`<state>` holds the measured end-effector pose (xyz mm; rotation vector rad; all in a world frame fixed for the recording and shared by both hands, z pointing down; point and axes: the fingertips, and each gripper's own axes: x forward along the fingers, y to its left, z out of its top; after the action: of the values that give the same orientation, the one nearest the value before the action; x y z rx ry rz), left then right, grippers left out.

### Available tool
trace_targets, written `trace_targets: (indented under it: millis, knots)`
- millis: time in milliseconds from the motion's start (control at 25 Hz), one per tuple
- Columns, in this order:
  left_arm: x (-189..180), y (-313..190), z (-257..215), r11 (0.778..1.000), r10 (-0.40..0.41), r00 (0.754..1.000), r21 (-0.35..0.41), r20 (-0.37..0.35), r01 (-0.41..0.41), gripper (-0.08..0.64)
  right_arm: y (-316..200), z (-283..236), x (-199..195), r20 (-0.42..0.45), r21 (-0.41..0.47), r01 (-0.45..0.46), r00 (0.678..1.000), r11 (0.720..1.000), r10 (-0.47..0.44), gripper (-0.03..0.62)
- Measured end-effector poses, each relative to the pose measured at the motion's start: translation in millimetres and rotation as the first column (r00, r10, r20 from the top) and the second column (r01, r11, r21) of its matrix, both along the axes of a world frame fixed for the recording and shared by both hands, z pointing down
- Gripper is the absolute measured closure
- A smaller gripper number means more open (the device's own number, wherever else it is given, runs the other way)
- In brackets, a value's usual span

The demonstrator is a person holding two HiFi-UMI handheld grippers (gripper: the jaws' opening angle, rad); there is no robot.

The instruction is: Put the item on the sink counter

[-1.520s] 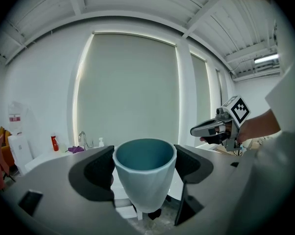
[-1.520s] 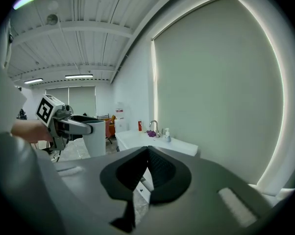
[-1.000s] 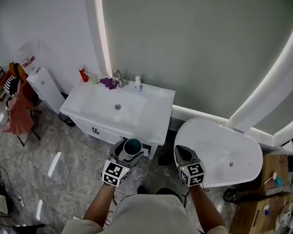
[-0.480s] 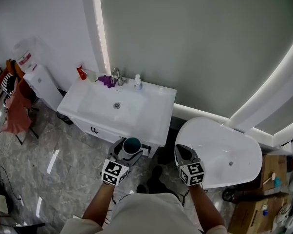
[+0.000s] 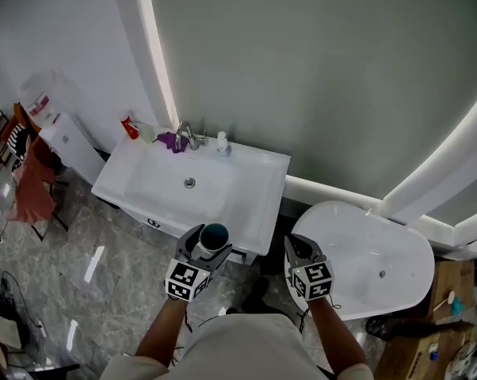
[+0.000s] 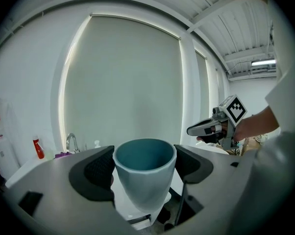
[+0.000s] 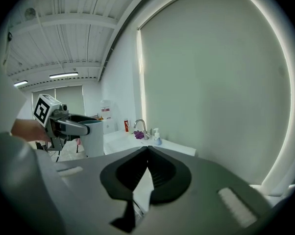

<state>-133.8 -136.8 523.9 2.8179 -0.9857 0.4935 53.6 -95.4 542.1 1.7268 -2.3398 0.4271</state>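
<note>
A light blue cup (image 5: 215, 236) stands upright between the jaws of my left gripper (image 5: 212, 242), which is shut on it just in front of the white sink counter (image 5: 258, 184). In the left gripper view the cup (image 6: 145, 175) fills the gap, with both dark pads against its sides. My right gripper (image 5: 296, 248) hovers to the right of the counter, near the bathtub. Its jaws are shut with nothing between them, as the right gripper view shows (image 7: 147, 150). That view also catches the cup (image 7: 92, 140) at the left.
Along the counter's back edge are a faucet (image 5: 185, 135), a small soap bottle (image 5: 222, 143), a purple item (image 5: 169, 140) and a red bottle (image 5: 131, 127). A white bathtub (image 5: 381, 252) lies to the right. A water dispenser (image 5: 64, 137) and a chair (image 5: 28, 184) stand at the left.
The sink counter has come nearer to both grippers in the head view. The cup stays in the left gripper, and the right gripper keeps its pose.
</note>
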Motion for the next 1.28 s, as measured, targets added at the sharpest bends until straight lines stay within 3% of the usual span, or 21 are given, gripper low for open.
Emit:
trace_targets:
  millis: [600, 920, 1280]
  knots:
    - [88, -83, 15, 1.000, -0.026, 1.000, -0.010, 0.012, 0.026, 0.178, -87, 24, 81, 0.042, -0.024, 0.021, 0.999, 0.999, -0.020, 0.581]
    - [103, -111, 23, 1.000, -0.014, 1.000, -0.013, 0.025, 0.014, 0.178, -106, 37, 89, 0.056, -0.058, 0.011, 0.998, 0.998, -0.008, 0.581]
    - [115, -160, 48, 0.998, 0.061, 0.998, -0.032, 0.030, -0.060, 0.179, -131, 52, 88, 0.061, -0.095, -0.066, 0.996, 0.993, 0.072, 0.581]
